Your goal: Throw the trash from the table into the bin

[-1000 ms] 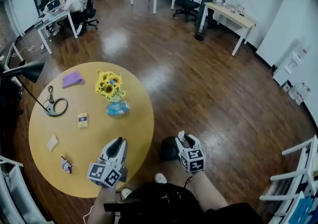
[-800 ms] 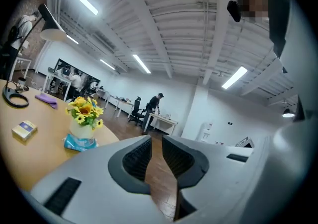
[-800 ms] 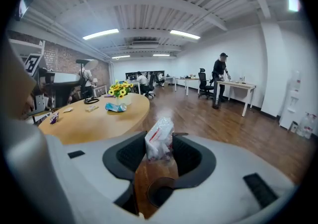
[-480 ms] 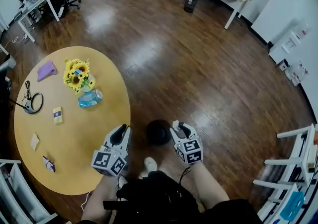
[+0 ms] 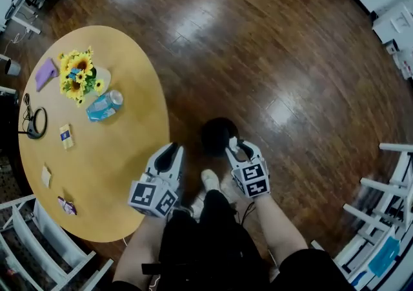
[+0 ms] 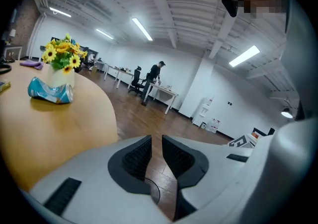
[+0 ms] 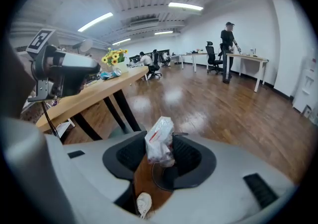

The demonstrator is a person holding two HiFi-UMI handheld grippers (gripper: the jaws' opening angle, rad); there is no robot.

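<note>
The black bin (image 5: 216,133) on the wooden floor is partly covered by the right hand-held gripper (image 5: 236,144) in the head view. In the right gripper view only a dark round piece of it (image 7: 166,181) shows below the jaws. The print on the held wrapper (image 7: 160,138) is too small to read beyond a red mark. The round bench (image 5: 110,154) is cut off at the head view's left edge. The small scraps on it are hard to identify.

The wrapper is thin, crinkled, whitish plastic, pinched upright between the right gripper's ribbed black pads, above the bin. The left hand-held gripper (image 5: 169,150) hangs just off the bench edge. Its jaws are narrow, with only floor showing through the slit between them.

The bench top is smooth light wood. It carries:
- one bunch of sunflowers (image 5: 76,73)
- one crushed blue can (image 5: 103,106), lying on its side just beside the flowers
- one purple cloth (image 5: 45,73)
- one yellow packet (image 5: 66,136)
- one pale flat scrap (image 5: 46,176)
- one crumpled dark wrapper (image 5: 67,206) near the rim
- one black cable loop (image 5: 33,122)

One white shoe (image 5: 210,180) shows between the grippers.
</note>
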